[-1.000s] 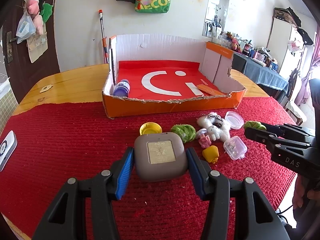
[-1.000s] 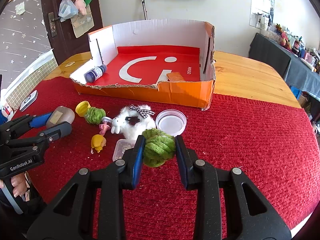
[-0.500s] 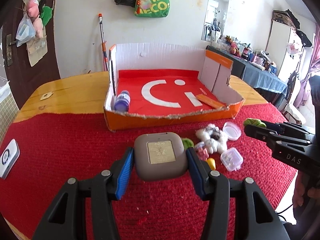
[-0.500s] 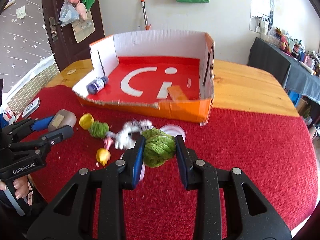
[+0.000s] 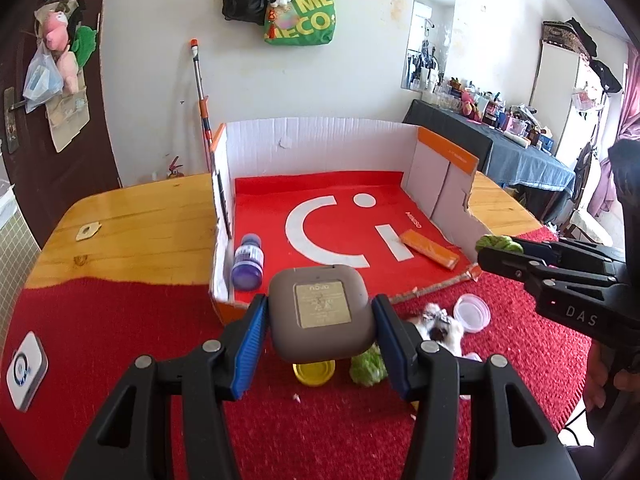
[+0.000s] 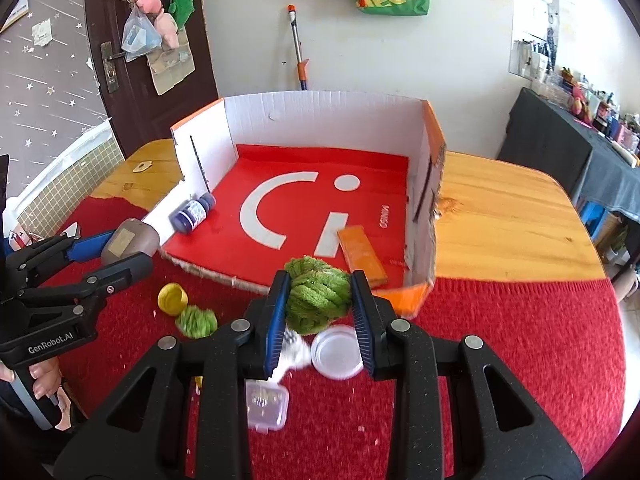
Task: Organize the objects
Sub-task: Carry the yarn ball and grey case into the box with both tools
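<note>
My left gripper (image 5: 318,316) is shut on a grey-brown square case (image 5: 322,318) and holds it above the red cloth, just before the front wall of the orange cardboard box (image 5: 320,136). My right gripper (image 6: 318,304) is shut on a green yarn ball (image 6: 316,298), raised near the box's front right corner (image 6: 412,300). Inside the box lie a purple bottle (image 5: 248,262) and an orange bar (image 5: 430,249). Each gripper shows in the other's view: the right (image 5: 496,250), the left (image 6: 120,248).
On the red cloth before the box lie a yellow cap (image 6: 172,299), a second green yarn ball (image 6: 196,322), a white plush toy (image 5: 438,326), a round clear lid (image 6: 338,352) and a small clear case (image 6: 266,406). A white device (image 5: 26,370) lies at the far left.
Both grippers have risen and moved forward toward the box with their objects held. The loose items on the cloth now sit lower in both views, partly under the grippers.
</note>
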`<state>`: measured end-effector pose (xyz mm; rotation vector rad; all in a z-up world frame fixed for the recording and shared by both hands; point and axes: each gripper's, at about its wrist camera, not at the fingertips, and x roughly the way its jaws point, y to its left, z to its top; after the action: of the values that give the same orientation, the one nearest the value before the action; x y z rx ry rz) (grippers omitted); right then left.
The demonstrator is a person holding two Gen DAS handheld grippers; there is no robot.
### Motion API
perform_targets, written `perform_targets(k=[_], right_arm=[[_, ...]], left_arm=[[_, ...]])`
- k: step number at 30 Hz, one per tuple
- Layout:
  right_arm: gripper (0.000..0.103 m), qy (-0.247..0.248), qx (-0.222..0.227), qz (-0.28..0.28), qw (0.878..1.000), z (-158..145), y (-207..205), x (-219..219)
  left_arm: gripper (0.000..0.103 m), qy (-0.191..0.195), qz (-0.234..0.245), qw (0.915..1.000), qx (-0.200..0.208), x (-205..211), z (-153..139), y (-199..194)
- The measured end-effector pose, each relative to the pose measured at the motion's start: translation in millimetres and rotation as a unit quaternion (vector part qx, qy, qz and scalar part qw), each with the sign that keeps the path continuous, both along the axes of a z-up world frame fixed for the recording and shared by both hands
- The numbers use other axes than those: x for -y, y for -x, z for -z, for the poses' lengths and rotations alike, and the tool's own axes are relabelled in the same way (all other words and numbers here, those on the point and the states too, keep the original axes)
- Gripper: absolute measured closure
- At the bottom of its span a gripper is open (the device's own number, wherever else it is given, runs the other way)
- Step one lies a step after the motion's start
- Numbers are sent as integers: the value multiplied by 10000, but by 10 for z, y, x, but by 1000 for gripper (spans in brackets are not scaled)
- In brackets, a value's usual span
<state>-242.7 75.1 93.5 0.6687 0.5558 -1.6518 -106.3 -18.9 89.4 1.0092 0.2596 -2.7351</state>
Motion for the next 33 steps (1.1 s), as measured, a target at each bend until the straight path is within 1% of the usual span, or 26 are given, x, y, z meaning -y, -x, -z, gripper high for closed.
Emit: perform_targets(k=[2,7,14,21,26,33], right_arm=[[74,-74,27,-60,10000,14,20,107],[74,-320,77,-214,9992,110,52,346],[74,-805,193,-412,9957,306,83,649],[74,-1159,300,-508,9915,426,120,811],[74,-1359,287,-568,9887,504,110,897],[74,-1467,364,-630,9865,533,126,935]], left_arm=[[48,-15,16,10000,47,30,7,60],[48,-66,105,9994,313,101,106,274],[48,-50,253,9977,628,163,246,505],[48,-105,404,9944,970,196,386,704],[48,-86,408,9933,1075,224,430,764],[48,-52,393,9918,1217,250,437,812]])
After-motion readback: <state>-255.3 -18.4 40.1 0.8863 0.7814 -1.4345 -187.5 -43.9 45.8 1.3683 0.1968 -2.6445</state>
